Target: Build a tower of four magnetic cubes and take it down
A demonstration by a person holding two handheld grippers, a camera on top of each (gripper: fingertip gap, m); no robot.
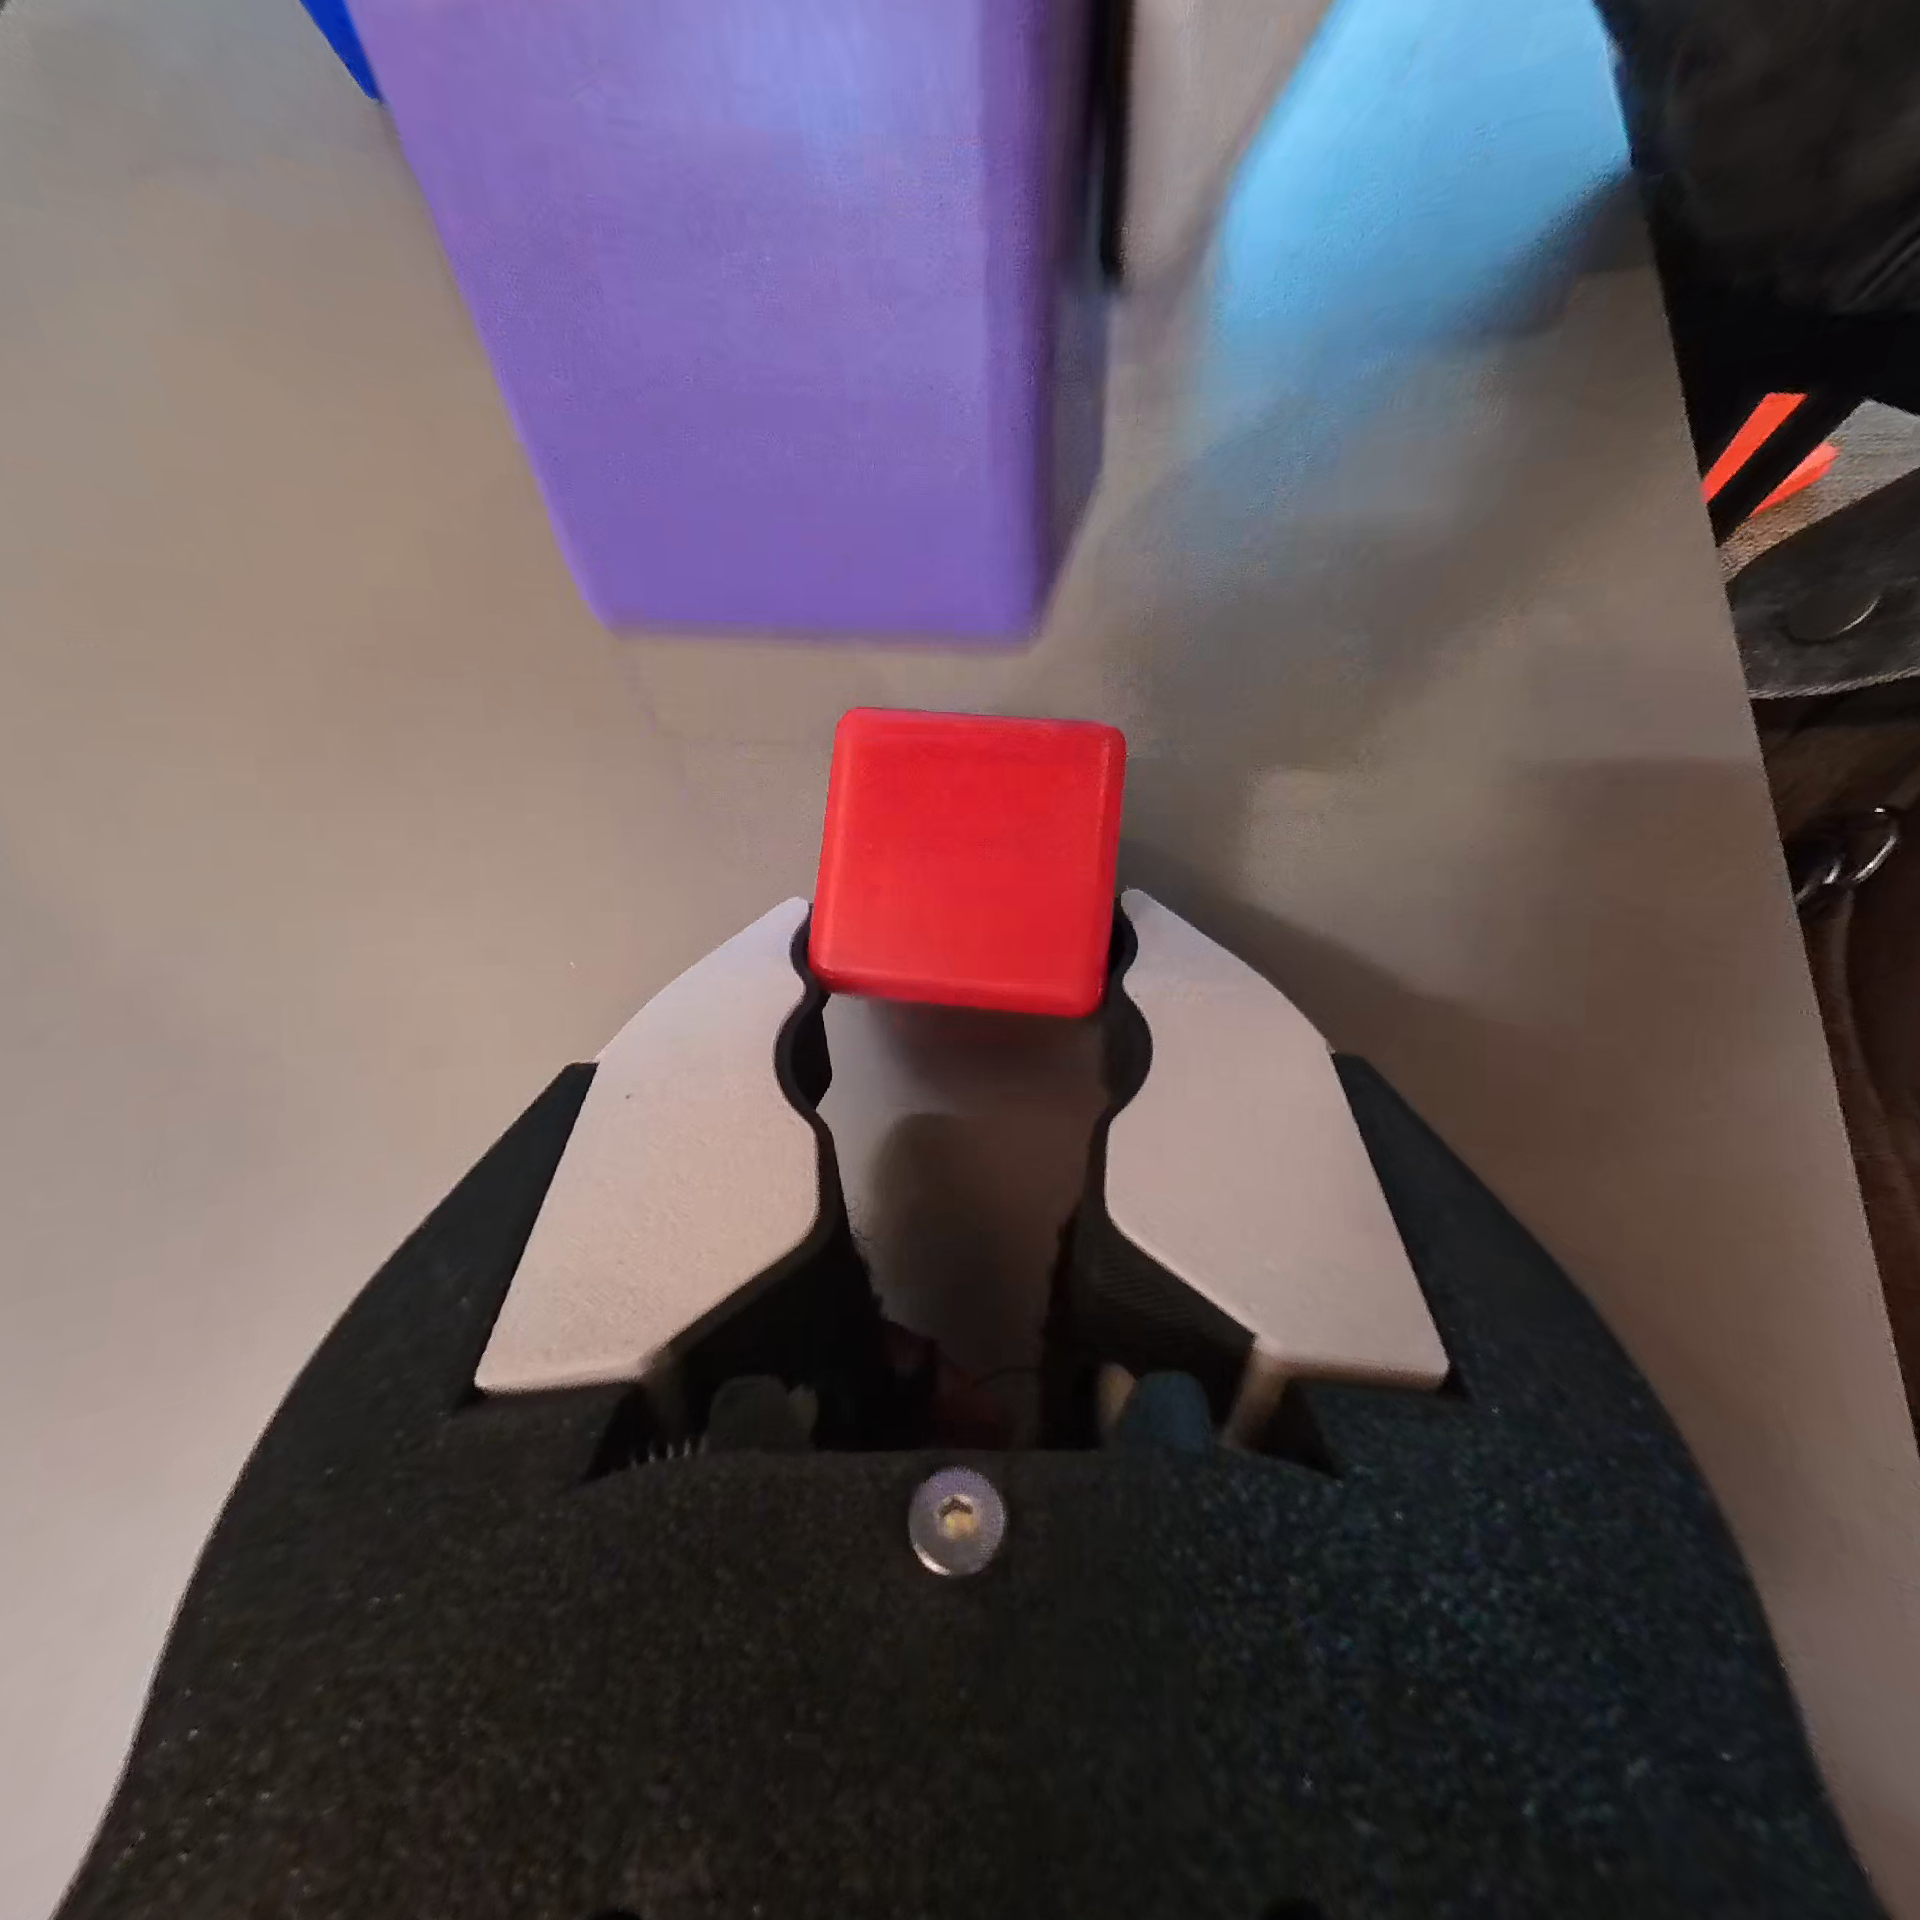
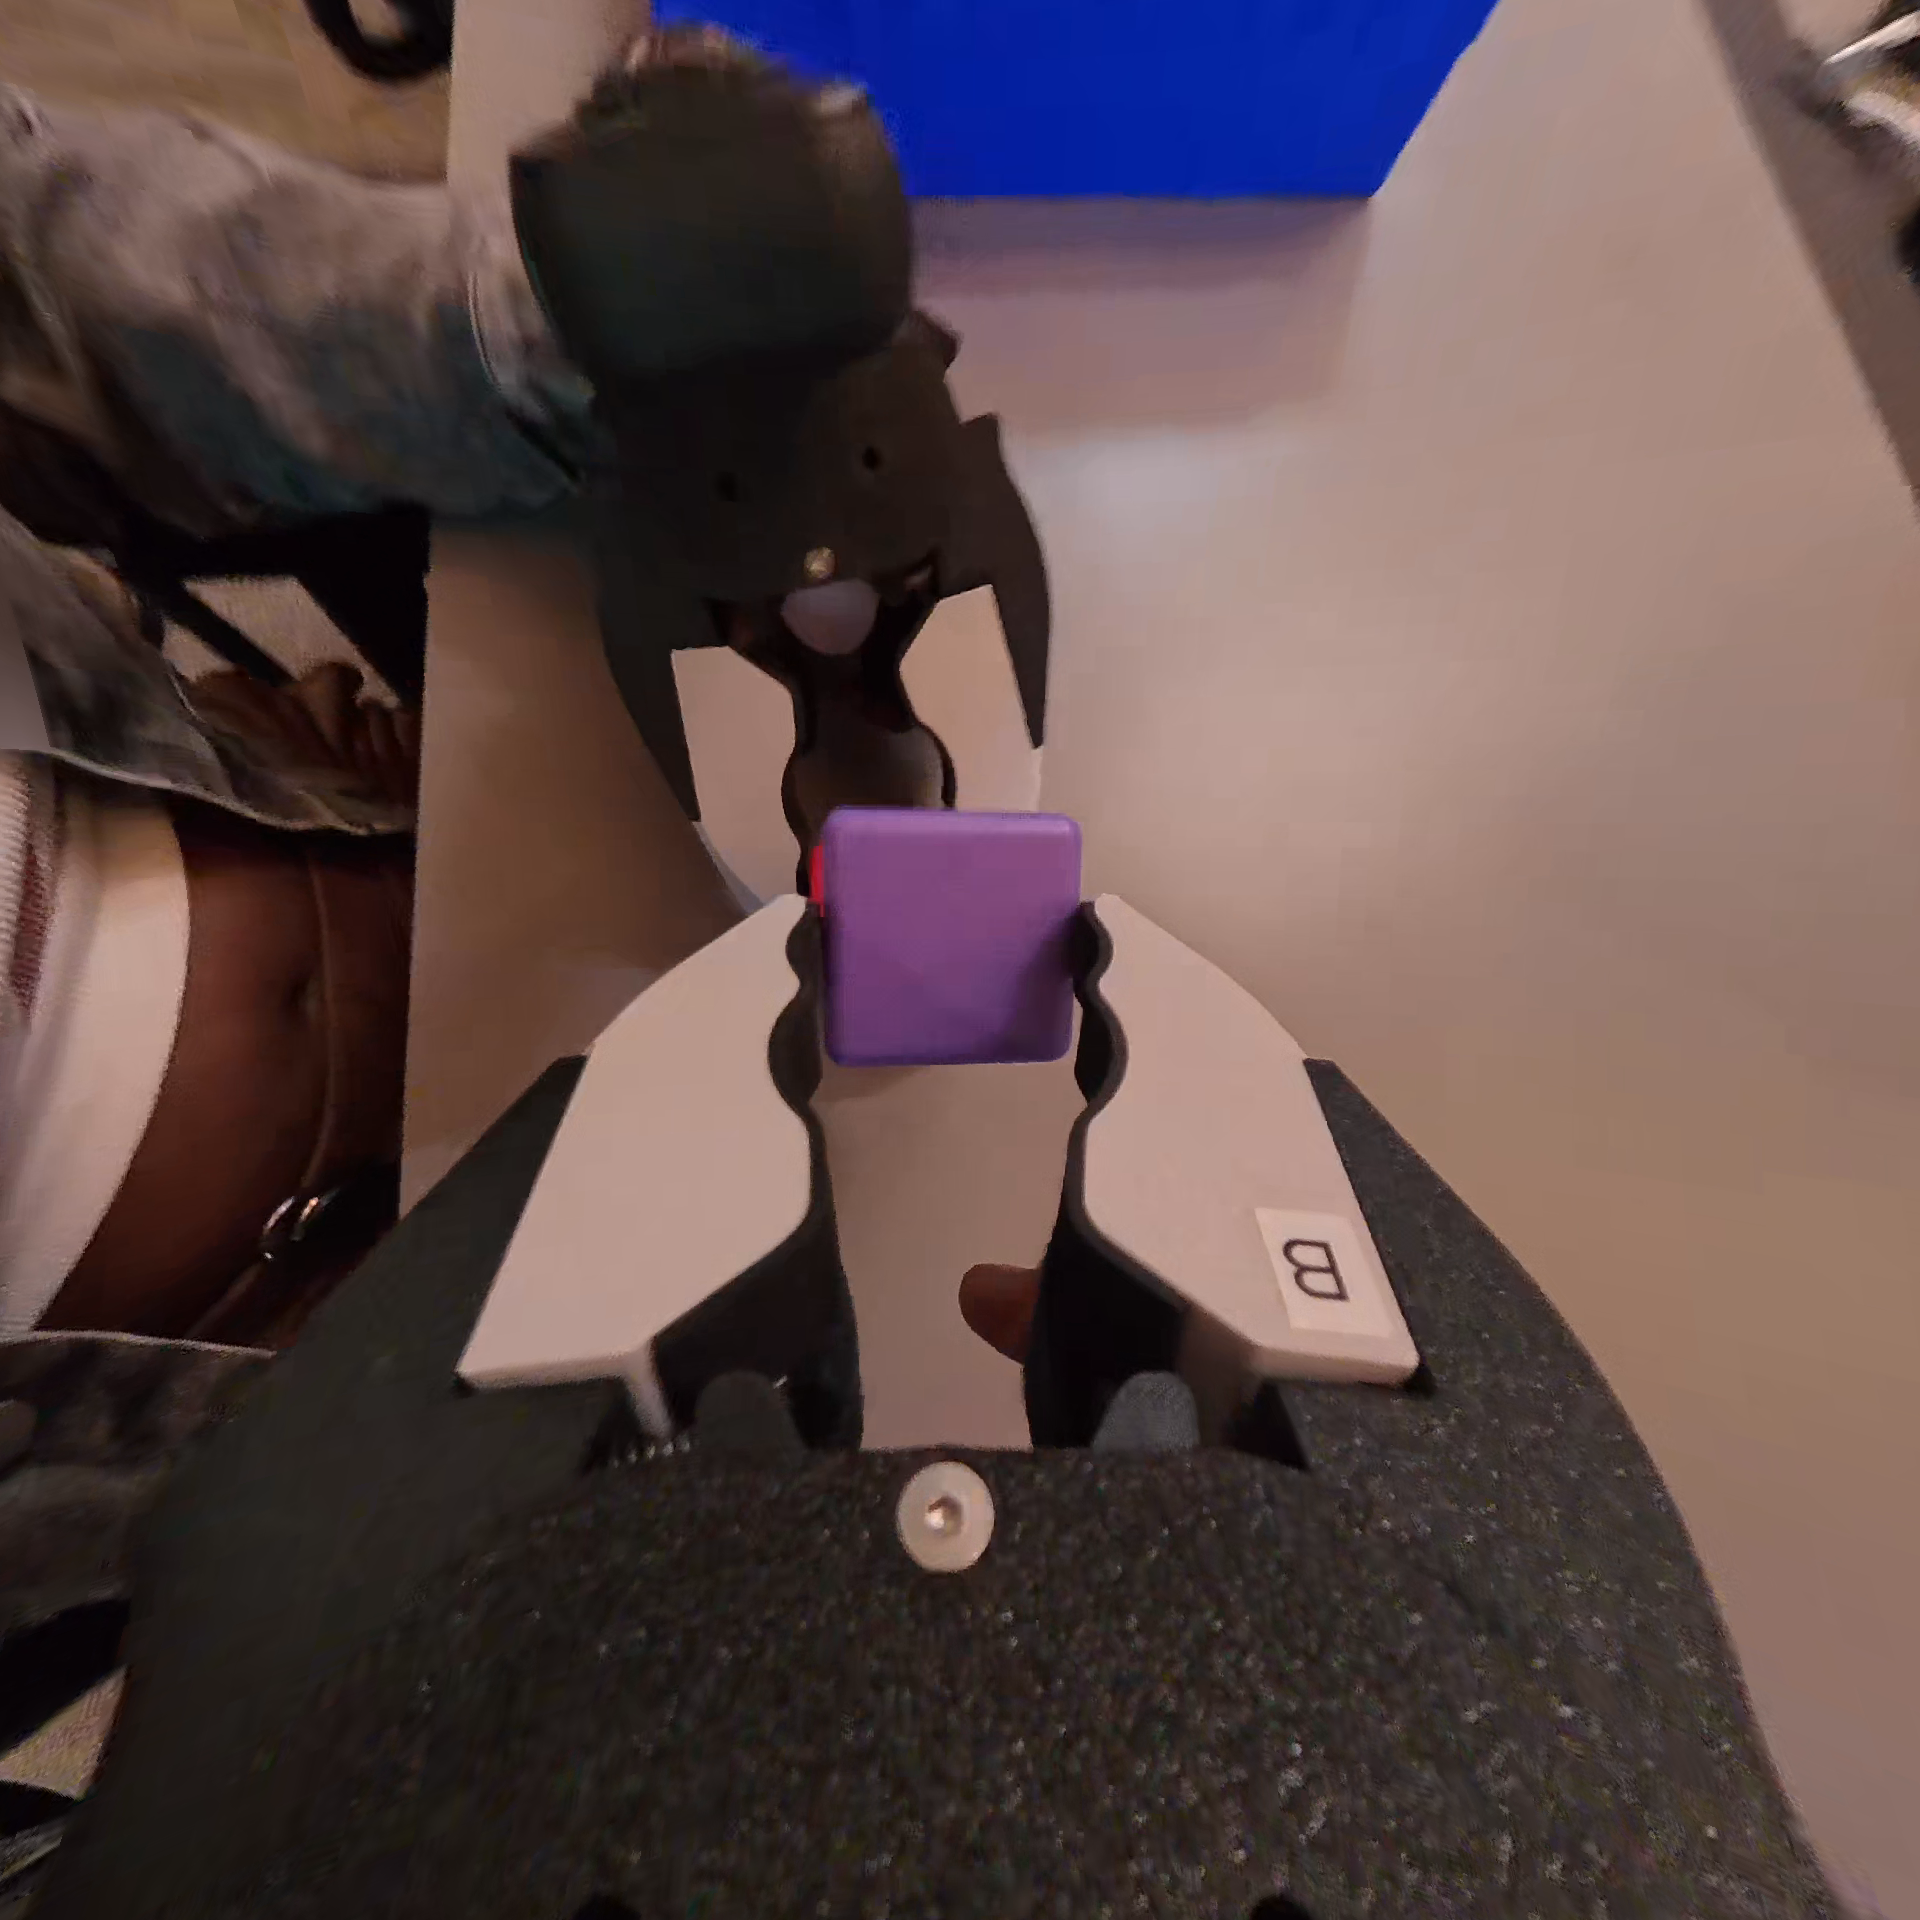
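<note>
Two cubes are held now, one in each gripper. The left gripper (image 1: 966, 935) pinches a red cube (image 1: 966, 857) at the tips of its fingers (image 1: 727, 997), both pads pressing on its sides, above the grey table (image 1: 208, 727). The right gripper (image 2: 945, 956) pinches a purple cube (image 2: 951, 940) in the same way. In the right wrist view the left gripper faces it closely, and a thin red edge shows just behind the purple cube. A large purple block (image 1: 748, 312) fills the upper part of the left wrist view.
</note>
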